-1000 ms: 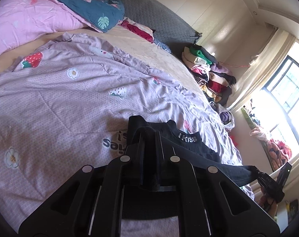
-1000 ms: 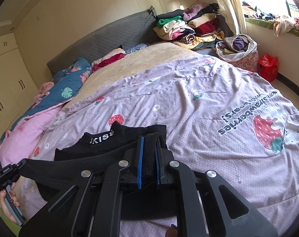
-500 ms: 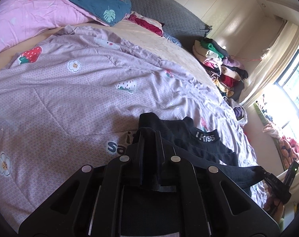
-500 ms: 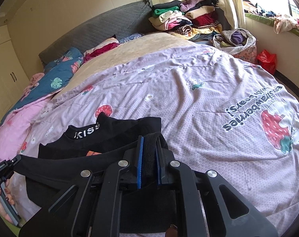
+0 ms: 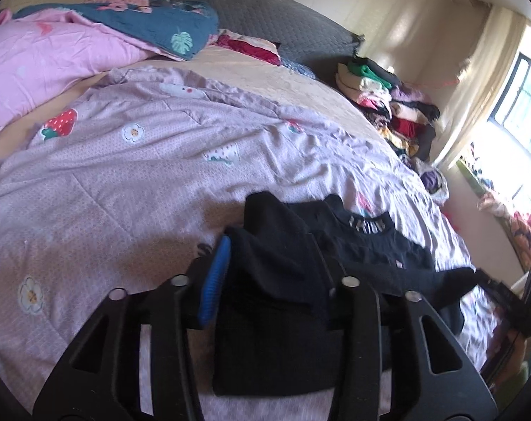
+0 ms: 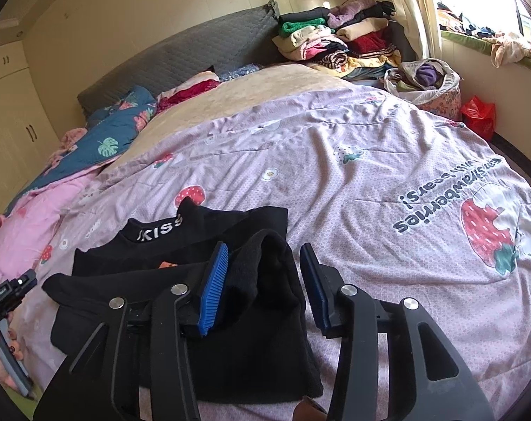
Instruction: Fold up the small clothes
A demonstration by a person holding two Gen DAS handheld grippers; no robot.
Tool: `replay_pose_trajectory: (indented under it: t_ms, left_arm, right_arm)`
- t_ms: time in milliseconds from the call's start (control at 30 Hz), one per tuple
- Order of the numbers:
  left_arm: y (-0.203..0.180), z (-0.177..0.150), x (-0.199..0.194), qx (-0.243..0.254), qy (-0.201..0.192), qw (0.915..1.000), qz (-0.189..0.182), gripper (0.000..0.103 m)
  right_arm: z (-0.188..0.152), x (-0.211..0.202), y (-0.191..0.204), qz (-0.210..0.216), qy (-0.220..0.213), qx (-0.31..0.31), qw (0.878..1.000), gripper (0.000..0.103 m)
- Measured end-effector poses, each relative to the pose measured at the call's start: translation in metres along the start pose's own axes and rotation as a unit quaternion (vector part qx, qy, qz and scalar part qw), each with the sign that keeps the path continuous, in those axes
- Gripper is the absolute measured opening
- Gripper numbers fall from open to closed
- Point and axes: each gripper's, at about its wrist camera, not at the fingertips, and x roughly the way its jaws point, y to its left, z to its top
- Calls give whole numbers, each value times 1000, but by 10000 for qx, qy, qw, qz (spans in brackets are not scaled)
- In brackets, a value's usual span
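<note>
Nearest each camera, the left tool (image 5: 270, 263) and right tool (image 6: 263, 273) had just been opening, jaws spread, with folds of a black garment (image 6: 209, 245) lying loose between the blue pads (image 6: 214, 287). It lay on a lilac strawberry-print quilt (image 6: 370, 175). Beyond, a grey headboard (image 6: 181, 59) and stacked clothes (image 6: 339, 38).

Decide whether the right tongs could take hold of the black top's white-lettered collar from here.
Probably yes. The right tongs stand open just short of the collar, which lies flat on the lilac quilt. Only the black top's own folded edge sits between them.
</note>
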Motion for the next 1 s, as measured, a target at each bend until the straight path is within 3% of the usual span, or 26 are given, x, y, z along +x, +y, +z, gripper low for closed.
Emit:
replay_pose_trajectory:
  t_ms: [233, 267, 300, 367, 400, 500, 700, 1000]
  left_arm:
    - [-17, -26, 0, 504, 412, 9979, -12, 37]
    - [-19, -31, 1, 553, 487, 9973, -39, 35]
    - [-21, -34, 2, 596, 539, 9967, -63, 31]
    - [-26, -42, 8, 740, 692, 9948, -37, 2]
    - [-28, -46, 10, 786, 760, 9940, -41, 1]
    - [-37, -61, 21, 979, 960, 9906, 3, 1]
    - [-48, -61, 44, 1281, 1035, 9857, 345, 1]
    - [-50, -33, 79, 1156, 962, 9877, 427, 1]
  right_arm:
    - [-13, -23, 12, 356, 51, -241, 9991, 40]
    - [-16, -23, 16, 425, 120, -288, 9986, 33]
    - [-20, -22, 20, 478, 250, -367, 9979, 21]
    - [-28, -19, 27, 527, 503, -514, 9960, 13]
    - [-31, -17, 29, 527, 579, -576, 9953, 9]
    - [-44, -8, 38, 334, 807, -834, 9927, 8]
    - [-48, 33, 30, -110, 1248, -840, 9886, 8]
    - [-28, 73, 40, -1, 1159, -925, 9889, 8]
